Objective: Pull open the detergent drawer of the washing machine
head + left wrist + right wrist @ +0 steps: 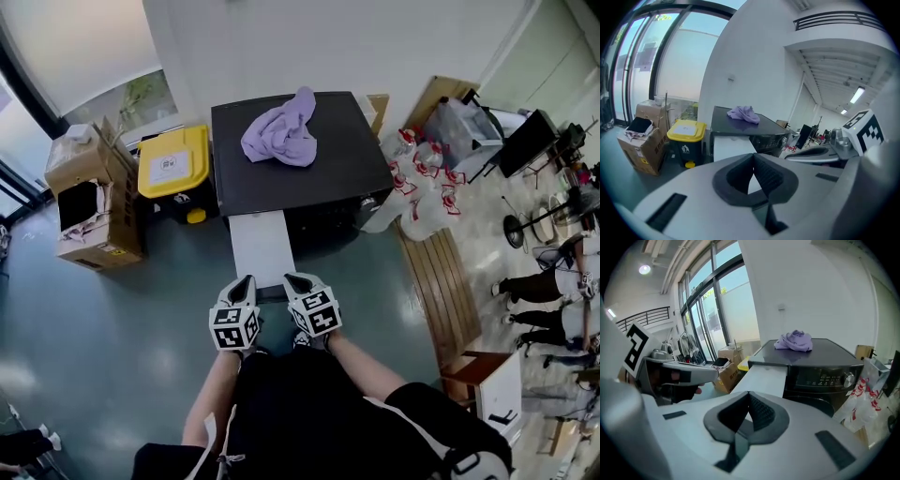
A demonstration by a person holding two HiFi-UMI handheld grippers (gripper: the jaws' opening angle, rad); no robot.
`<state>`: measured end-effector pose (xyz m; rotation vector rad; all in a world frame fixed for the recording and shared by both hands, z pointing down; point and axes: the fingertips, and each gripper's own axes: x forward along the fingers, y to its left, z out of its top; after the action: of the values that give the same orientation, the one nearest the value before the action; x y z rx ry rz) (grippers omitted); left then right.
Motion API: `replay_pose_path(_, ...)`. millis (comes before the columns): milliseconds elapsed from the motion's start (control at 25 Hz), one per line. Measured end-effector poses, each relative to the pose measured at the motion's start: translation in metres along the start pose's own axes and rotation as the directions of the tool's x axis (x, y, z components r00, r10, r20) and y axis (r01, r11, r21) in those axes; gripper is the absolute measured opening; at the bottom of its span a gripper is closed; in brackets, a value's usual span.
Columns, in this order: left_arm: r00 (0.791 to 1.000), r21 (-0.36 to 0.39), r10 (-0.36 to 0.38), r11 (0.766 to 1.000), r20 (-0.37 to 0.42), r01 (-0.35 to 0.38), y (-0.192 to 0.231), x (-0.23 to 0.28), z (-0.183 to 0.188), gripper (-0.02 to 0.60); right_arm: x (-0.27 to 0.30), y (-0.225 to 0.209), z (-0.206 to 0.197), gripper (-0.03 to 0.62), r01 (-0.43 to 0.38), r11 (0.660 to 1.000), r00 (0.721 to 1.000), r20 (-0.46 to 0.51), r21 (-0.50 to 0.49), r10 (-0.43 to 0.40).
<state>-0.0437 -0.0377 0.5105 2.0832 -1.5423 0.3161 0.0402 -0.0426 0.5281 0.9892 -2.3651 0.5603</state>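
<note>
Both tools are fully closed and empty: the left gripper and the right gripper each show their pads pressed together with nothing caught between. They hang side by side near the front end of the detergent drawer, not gripping it. The drawer juts well out of the washing machine, beside the control panel. A purple cloth lies on the lid. Assessment: the pull appears complete. Should more travel be wanted, open one set of jaws, take the front lip squarely, and draw straight and level along the runners, without side load or forcing the end stop.
</note>
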Motion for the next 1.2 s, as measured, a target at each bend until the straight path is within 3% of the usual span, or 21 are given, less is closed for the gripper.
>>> replay_pose_path(320, 0.984, 0.093, -0.003, 0.996, 0.177, -0.014, -0.015, -0.028, 0.098, 0.021, -0.032, -0.002, 0.094, 0.008, 0.031, 0.999, 0.987, 0.16, -0.04, -0.024)
replay_pose_path(600, 0.935, 0.086, -0.072, 0.995, 0.348, 0.044, -0.037, -0.07, 0.188, 0.021, -0.094, 0.008, 0.184, 0.008, 0.078, 0.99, 0.931, 0.363, -0.118, -0.03)
replay_pose_path(800, 0.882, 0.144, -0.057, 0.989, 0.469, -0.013, -0.046, -0.106, 0.236, 0.023, -0.132, 0.007, 0.222, 0.008, 0.14, 0.979, 0.884, 0.465, -0.145, -0.058)
replay_pose_path(1040, 0.822, 0.193, -0.009, 0.973, 0.569, -0.123, -0.048, -0.14, 0.252, 0.022, -0.162, 0.006, 0.236, 0.008, 0.216, 0.961, 0.83, 0.551, -0.173, -0.088)
replay_pose_path(1200, 0.819, 0.188, 0.009, 0.972, 0.574, -0.142, -0.048, -0.146, 0.241, 0.021, -0.162, 0.008, 0.229, 0.008, 0.246, 0.95, 0.829, 0.549, -0.191, -0.104)
